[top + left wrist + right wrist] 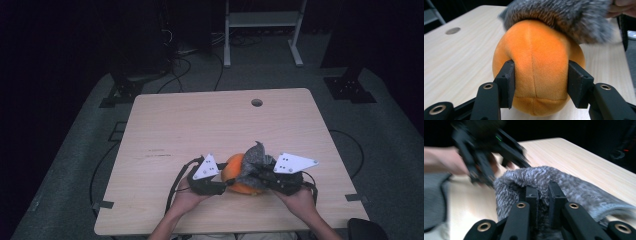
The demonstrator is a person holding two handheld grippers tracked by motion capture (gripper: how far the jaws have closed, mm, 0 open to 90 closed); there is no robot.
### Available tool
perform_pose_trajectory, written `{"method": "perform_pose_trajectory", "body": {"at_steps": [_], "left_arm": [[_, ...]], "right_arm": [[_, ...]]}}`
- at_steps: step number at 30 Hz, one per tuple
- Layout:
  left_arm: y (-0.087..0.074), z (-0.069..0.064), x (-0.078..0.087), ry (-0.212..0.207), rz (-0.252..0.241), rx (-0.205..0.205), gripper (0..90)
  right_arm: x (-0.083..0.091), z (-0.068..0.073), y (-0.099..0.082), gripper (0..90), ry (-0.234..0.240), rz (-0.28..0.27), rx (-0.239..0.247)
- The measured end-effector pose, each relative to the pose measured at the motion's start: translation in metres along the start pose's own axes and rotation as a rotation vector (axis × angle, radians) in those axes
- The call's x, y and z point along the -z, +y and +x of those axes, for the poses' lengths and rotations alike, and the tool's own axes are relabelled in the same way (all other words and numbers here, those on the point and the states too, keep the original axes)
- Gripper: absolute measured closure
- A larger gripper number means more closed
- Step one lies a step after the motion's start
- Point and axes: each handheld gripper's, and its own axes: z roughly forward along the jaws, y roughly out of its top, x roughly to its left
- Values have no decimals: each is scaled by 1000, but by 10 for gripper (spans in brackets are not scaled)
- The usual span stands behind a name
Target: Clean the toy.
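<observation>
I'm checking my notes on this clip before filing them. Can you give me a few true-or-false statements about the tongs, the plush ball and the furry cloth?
1. The left tongs are clamped on the orange plush ball. True.
2. The right tongs pinch the grey furry cloth. True.
3. The furry cloth lies flat on the table, apart from the ball. False: it drapes over the top of the ball.
4. The ball is blue. False: it is orange.
5. The table has a round hole near its far edge. True.
</observation>
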Motion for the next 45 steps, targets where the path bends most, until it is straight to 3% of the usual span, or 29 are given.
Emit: {"method": "perform_pose_trajectory", "body": {"at_steps": [2, 4, 9, 12, 14, 16, 18, 20, 22, 23, 24, 26, 29, 30, 32, 34, 36, 39, 41, 43, 45], "left_arm": [[0, -3, -2, -3, 1, -9, 445], [3, -6, -4, -4, 5, -39, 440], [4, -14, -4, 9, 35, -125, 455], [-2, -9, -2, 6, 43, -99, 463], [-5, -7, -1, 3, 45, -94, 462], [-5, -6, -2, -9, 34, -68, 426], [-3, -3, -6, -37, 30, 15, 281], [-2, 2, -10, -47, 41, 115, 152], [-3, 4, -10, -21, 65, 102, 166], [-6, 5, -6, -5, 64, 81, 248], [-8, 6, -5, -3, 66, 82, 323], [-13, 10, -2, -6, 84, 87, 353], [-14, 14, 1, -37, 69, 116, 304], [-11, 13, 0, -33, 52, 109, 239], [-3, 8, -2, -15, 27, 85, 169], [-2, 5, -5, 1, 45, 57, 198], [-8, 7, -3, 17, 60, 44, 321], [-21, 19, 5, 11, 79, 123, 382], [-27, 26, 9, -3, 72, 176, 381], [-25, 26, 8, -13, 63, 175, 323], [-18, 23, 6, -11, 45, 158, 184]], "right_arm": [[3, -5, -5, 803, -15, 9, -20], [1, 0, -4, 802, -8, 11, -10], [-14, 10, 9, 802, 62, -25, 1], [-12, 2, 8, 803, 43, -19, -8], [-5, -6, 2, 803, -8, 1, -22], [1, -15, -5, 803, -28, 14, -51], [1, -16, -7, 802, -15, 9, -73], [-6, -9, -2, 802, 14, 0, -54], [-15, 0, 3, 802, 44, 7, -24], [-18, 3, 3, 802, 46, 11, -11], [-18, 3, 3, 802, 46, 15, -5], [-14, -3, -2, 802, 33, 11, -25], [-4, -20, -19, 802, -12, 38, -90], [-2, -24, -25, 802, -8, 36, -117], [-3, -23, -28, 802, -8, 38, -122], [-6, -18, -23, 802, 28, 7, -120], [-9, -10, -17, 802, 36, 9, -83], [-11, -10, -22, 802, 47, 15, -93], [-9, -14, -32, 801, 30, 53, -100], [-8, -17, -39, 801, 22, 85, -114], [-6, -15, -38, 800, 20, 76, -108]]}}
